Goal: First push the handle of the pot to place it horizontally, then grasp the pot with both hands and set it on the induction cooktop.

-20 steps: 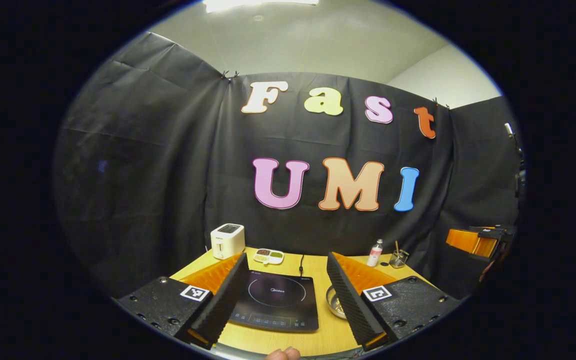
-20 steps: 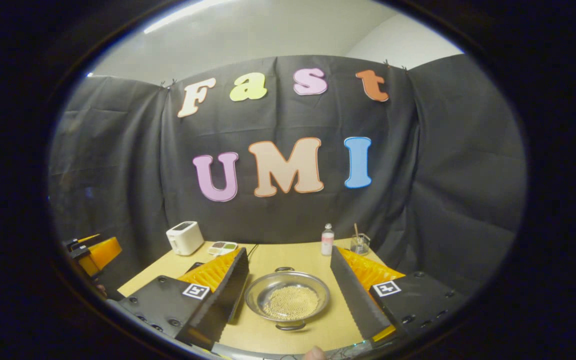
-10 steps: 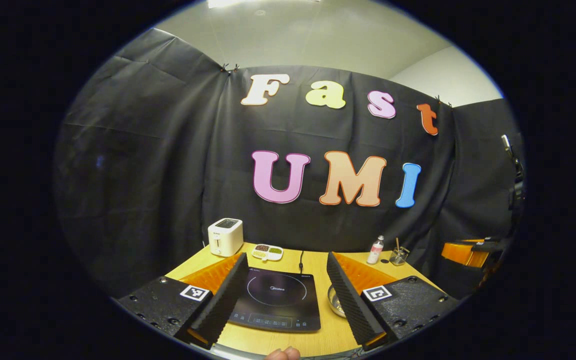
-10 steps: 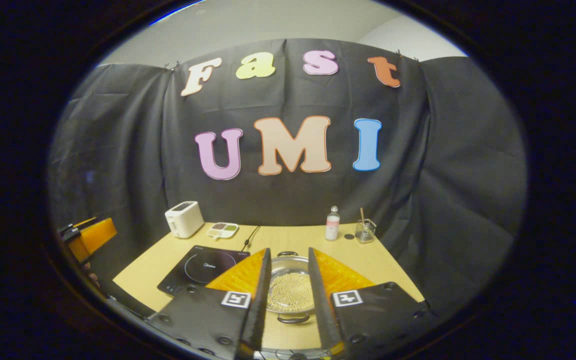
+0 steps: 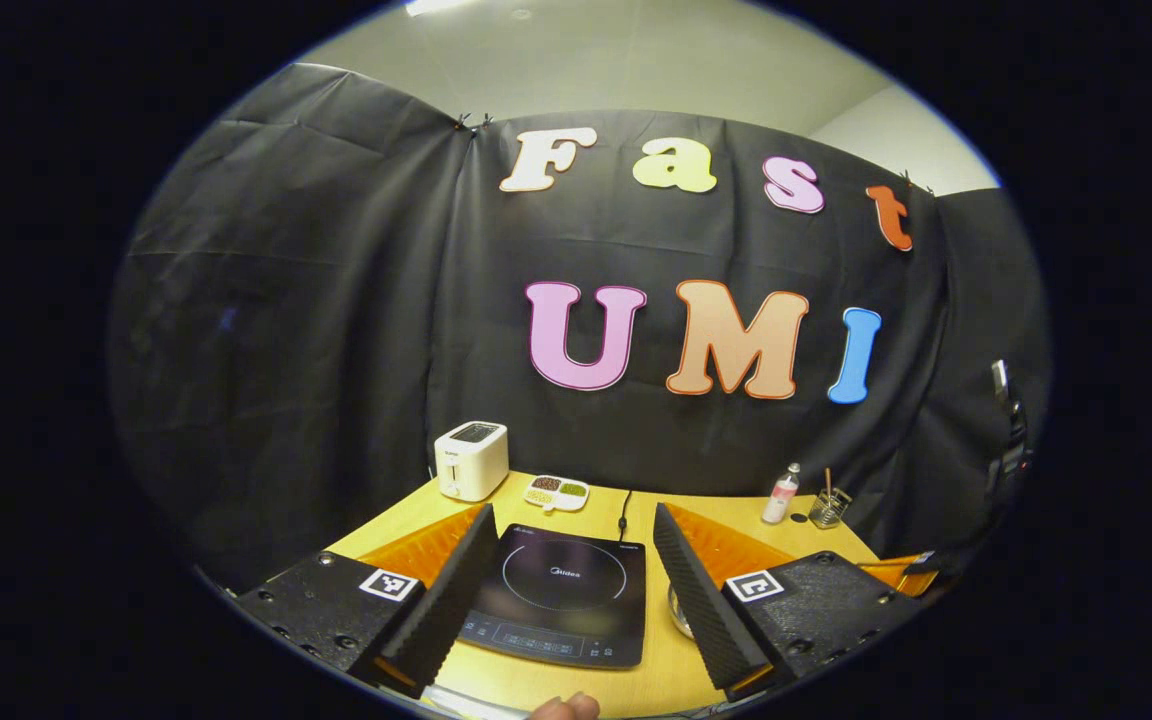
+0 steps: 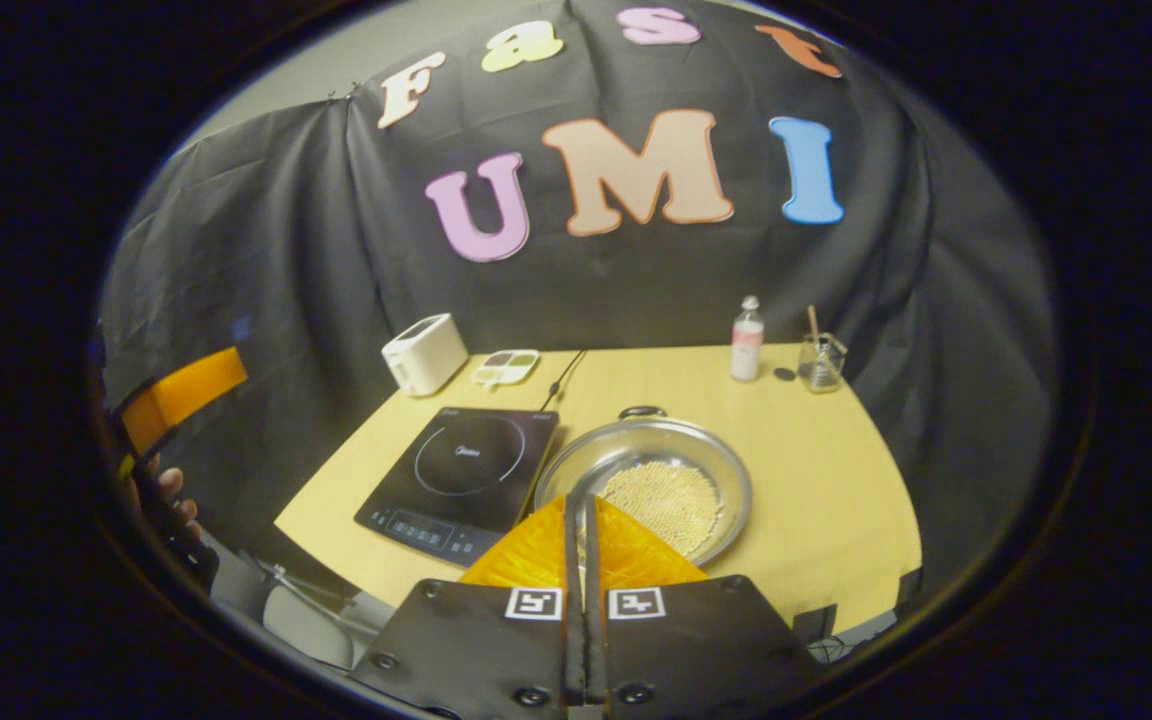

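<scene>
You had barely begun. The pot [image 6: 648,482], holding pale beads, sat on the table [image 6: 836,470] just right of the induction cooktop [image 6: 461,470], its handles set near and far, so the turn to horizontal looked undone. Your right gripper [image 6: 581,505] had its fingers pressed together on nothing, poised at the pot's near rim; whether it touched, I couldn't tell. Your left gripper [image 5: 566,590] stood wide apart and empty, framing the cooktop. Both the two-handed grasp and the lift remained.
</scene>
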`<act>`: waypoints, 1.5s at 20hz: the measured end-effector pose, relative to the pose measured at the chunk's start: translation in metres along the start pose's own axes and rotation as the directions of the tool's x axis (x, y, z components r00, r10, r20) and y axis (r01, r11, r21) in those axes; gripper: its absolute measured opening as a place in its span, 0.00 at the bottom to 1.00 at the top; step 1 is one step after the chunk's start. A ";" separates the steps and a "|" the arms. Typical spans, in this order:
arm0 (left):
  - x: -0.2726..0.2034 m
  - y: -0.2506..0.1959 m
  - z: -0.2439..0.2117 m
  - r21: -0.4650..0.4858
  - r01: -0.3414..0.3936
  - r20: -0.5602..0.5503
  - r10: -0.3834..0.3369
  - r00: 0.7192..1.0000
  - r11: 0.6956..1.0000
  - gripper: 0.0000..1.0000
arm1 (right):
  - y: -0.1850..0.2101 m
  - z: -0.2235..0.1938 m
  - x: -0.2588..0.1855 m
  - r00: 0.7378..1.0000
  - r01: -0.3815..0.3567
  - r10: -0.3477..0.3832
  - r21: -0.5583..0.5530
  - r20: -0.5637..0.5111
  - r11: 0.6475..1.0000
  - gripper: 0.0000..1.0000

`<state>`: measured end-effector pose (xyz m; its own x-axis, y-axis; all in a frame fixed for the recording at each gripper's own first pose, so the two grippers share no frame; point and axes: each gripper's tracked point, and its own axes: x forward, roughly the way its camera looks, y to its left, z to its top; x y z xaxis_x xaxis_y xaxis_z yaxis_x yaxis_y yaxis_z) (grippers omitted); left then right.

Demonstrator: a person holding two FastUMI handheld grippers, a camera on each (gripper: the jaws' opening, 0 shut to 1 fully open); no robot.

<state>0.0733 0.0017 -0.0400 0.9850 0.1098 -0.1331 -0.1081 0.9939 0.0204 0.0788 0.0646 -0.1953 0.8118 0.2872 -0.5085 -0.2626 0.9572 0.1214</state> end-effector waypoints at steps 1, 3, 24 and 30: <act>0.004 -0.002 -0.002 0.004 -0.016 -0.007 0.017 1.000 1.000 0.96 | -0.002 -0.007 0.008 0.999 -0.020 0.020 0.001 -0.028 1.000 0.03; 0.010 -0.005 -0.006 0.006 -0.052 -0.025 0.053 0.998 0.999 0.96 | -0.003 -0.024 0.026 0.994 -0.067 0.068 0.012 -0.085 0.998 0.03; 0.036 0.012 -0.028 0.037 -0.141 -0.123 0.145 0.982 0.989 0.96 | -0.010 -0.176 0.097 0.849 -0.075 0.088 0.047 -0.521 0.996 0.03; 0.040 0.008 -0.030 0.031 -0.126 -0.127 0.129 0.984 0.992 0.96 | -0.028 -0.179 0.094 0.842 -0.028 0.061 0.069 -0.535 0.997 0.03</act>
<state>0.1074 0.0141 -0.0744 0.9378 0.2367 -0.2539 -0.2269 0.9716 0.0679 0.0692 0.0583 -0.3996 0.3887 0.2820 -0.8772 -0.2487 0.9488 0.1948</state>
